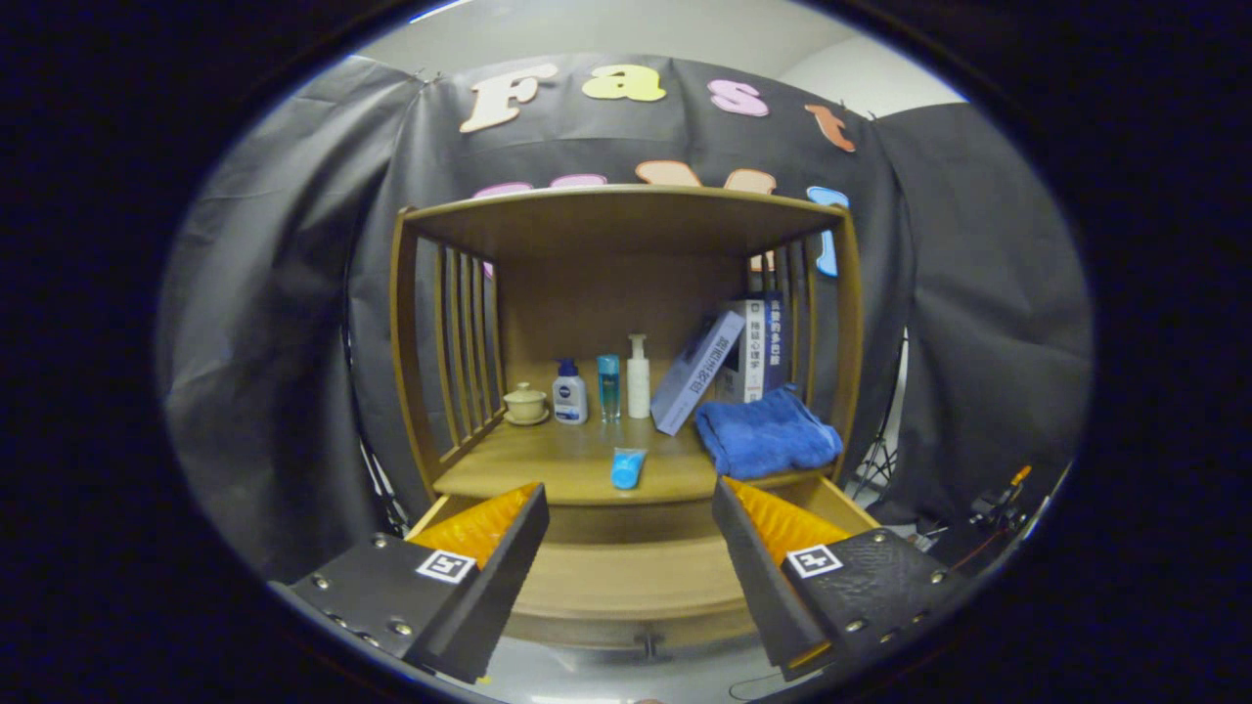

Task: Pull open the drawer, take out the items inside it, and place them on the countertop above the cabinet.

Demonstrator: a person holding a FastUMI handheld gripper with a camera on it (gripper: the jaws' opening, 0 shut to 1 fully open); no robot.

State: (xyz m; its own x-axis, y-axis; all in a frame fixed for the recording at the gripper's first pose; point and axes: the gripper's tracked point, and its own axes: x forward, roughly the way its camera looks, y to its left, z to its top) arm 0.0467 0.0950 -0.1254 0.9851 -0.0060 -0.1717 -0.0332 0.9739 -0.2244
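Note:
The wooden cabinet's drawer (pixel 626 577) stands pulled out below the countertop (pixel 548 464); the part of its inside that shows between my fingers is bare wood, the rest is hidden behind them. On the countertop lie a small blue tube (pixel 627 467) near the front edge and a folded blue towel (pixel 766 434) at the right. My gripper (pixel 626 548) hovers above the pulled-out drawer, open wide, with nothing between its fingers.
At the back of the countertop stand a lidded ceramic cup (pixel 525 403), a white-and-blue bottle (pixel 569 392), a blue bottle (pixel 608 387), a white pump bottle (pixel 638 376) and leaning books (pixel 729 362). Slatted side walls and a top shelf (pixel 626 210) enclose the space.

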